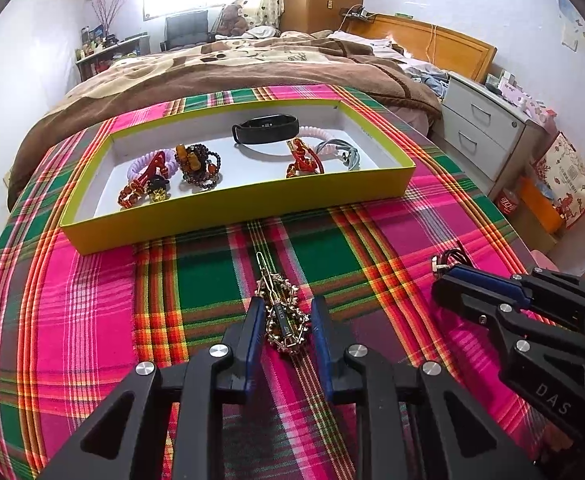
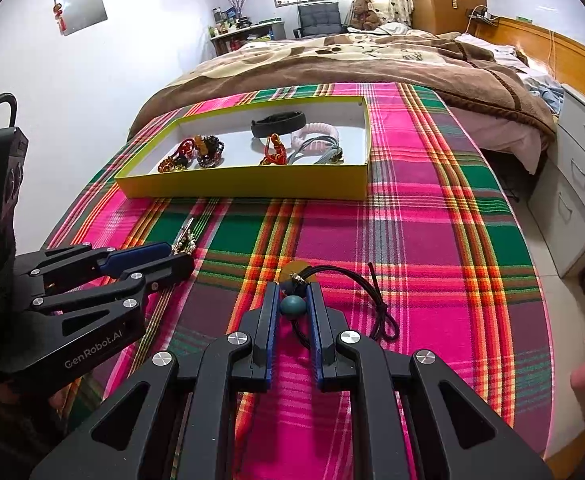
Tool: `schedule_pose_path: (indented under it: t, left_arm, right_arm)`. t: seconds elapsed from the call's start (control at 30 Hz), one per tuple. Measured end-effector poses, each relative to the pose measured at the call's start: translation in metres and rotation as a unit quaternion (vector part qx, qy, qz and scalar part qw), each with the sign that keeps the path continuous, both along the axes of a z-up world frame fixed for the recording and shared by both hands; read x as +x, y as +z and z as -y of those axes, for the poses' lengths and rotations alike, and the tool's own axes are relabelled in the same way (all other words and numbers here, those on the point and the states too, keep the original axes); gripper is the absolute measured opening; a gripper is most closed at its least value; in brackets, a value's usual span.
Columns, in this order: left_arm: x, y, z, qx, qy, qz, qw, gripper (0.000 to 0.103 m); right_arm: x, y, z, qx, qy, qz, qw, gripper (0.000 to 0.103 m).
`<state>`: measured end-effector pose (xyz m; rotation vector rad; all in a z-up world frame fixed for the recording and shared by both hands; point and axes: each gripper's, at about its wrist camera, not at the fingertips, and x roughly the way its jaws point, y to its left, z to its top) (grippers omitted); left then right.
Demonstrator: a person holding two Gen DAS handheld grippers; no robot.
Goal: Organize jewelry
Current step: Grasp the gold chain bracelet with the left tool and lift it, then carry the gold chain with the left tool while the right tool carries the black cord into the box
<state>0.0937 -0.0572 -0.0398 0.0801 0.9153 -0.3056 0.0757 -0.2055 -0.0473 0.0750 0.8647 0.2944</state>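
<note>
One gold beaded hair clip (image 1: 282, 316) lies between the left gripper (image 1: 286, 318) fingers, which stand narrow, contact unclear. The right gripper (image 2: 294, 304) pinches one black beaded cord (image 2: 376, 308).

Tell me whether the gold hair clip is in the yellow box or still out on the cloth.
Out. The gold hair clip lies on the plaid cloth, in front of the yellow box.
</note>
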Motion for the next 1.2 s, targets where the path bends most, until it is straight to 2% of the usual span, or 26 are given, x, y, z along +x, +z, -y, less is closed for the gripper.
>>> schedule_pose_path:
  t: [0.33,0.67,1.03,1.2]
  left_arm:
    - [-0.005,0.009,-0.007,-0.007,0.005,0.013,0.9999,0.023]
    - [-0.003,0.035,-0.021,-0.015,0.011,0.040,0.9990,0.023]
    - [0.035,0.064,-0.051,-0.026,0.038,0.062,0.9970,0.023]
    - [0.055,0.065,-0.061,-0.029,0.052,0.063,0.9962,0.023]
  right_arm:
    - [-0.001,0.006,-0.001,-0.003,0.001,0.007,1.000,0.014]
    - [0.009,0.028,-0.006,-0.001,0.004,0.030,1.000,0.014]
    - [0.049,0.054,-0.013,-0.001,0.000,0.058,0.998,0.014]
    - [0.073,0.058,-0.017,-0.003,0.001,0.062,0.998,0.014]
